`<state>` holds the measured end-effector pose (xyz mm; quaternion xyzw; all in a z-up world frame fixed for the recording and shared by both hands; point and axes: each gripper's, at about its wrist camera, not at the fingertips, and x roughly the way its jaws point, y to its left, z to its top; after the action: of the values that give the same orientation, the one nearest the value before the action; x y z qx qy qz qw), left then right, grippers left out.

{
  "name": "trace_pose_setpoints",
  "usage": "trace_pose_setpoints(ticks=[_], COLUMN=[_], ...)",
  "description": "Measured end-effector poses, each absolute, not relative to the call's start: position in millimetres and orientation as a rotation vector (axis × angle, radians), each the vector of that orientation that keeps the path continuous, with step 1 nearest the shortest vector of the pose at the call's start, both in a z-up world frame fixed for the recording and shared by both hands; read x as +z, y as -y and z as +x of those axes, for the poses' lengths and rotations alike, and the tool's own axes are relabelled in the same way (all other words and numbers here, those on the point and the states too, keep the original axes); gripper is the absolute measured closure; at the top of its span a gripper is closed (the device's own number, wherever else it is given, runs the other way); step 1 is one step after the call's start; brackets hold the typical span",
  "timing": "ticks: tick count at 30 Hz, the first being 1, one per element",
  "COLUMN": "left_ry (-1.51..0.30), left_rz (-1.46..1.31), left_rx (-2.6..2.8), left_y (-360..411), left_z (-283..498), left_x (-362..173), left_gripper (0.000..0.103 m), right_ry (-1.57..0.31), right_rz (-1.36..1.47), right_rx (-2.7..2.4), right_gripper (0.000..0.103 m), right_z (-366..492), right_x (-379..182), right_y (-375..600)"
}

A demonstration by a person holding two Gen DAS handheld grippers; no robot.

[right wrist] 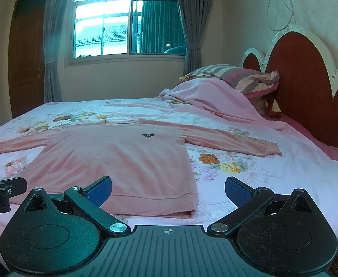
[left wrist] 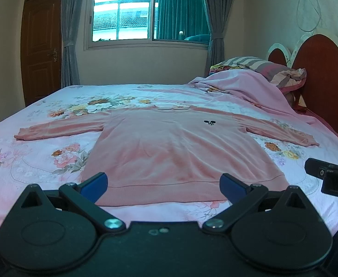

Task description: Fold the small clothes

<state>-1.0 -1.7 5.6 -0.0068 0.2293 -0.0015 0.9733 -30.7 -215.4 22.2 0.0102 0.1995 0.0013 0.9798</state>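
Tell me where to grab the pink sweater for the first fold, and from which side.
The pink sweater lies flat, face up, sleeves spread, hem toward both open grippers. I'd likely pinch the cuffs: right gripper takes the sleeve end from the outer side, left gripper takes the far cuff. Each cuff forms a thin free edge on the floral sheet, easy to slide a finger under.

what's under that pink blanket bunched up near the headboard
The pink blanket lies heaped on the floral bedsheet. A striped pillow pokes out behind it, against the headboard. Whatever else lies beneath the heap is covered.
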Motion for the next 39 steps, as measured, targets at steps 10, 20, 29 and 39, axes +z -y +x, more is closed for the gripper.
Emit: trace_pose_setpoints(ticks=[10, 20, 29, 39], left_ry=[-0.464, -0.462, -0.468, -0.556], left_rz=[-0.011, -0.009, -0.005, -0.191], left_rx=[-0.005, -0.008, 0.007, 0.072], left_y=[3, 4, 4, -99], left_z=[-1, -1, 1, 75], left_x=[5, 3, 1, -10], left_gripper=[0.001, 0.001, 0.001, 0.001], right_ry=[-0.404, -0.402, -0.406, -0.357], right_rz=[0.026, 0.03, 0.031, 0.049], right_rx=[0.0, -0.001, -0.001, 0.037], right_gripper=[0.0, 0.0, 0.0, 0.0], right_z=[-31, -31, -30, 23], right_x=[22, 21, 20, 29], right_y=[216, 216, 217, 225])
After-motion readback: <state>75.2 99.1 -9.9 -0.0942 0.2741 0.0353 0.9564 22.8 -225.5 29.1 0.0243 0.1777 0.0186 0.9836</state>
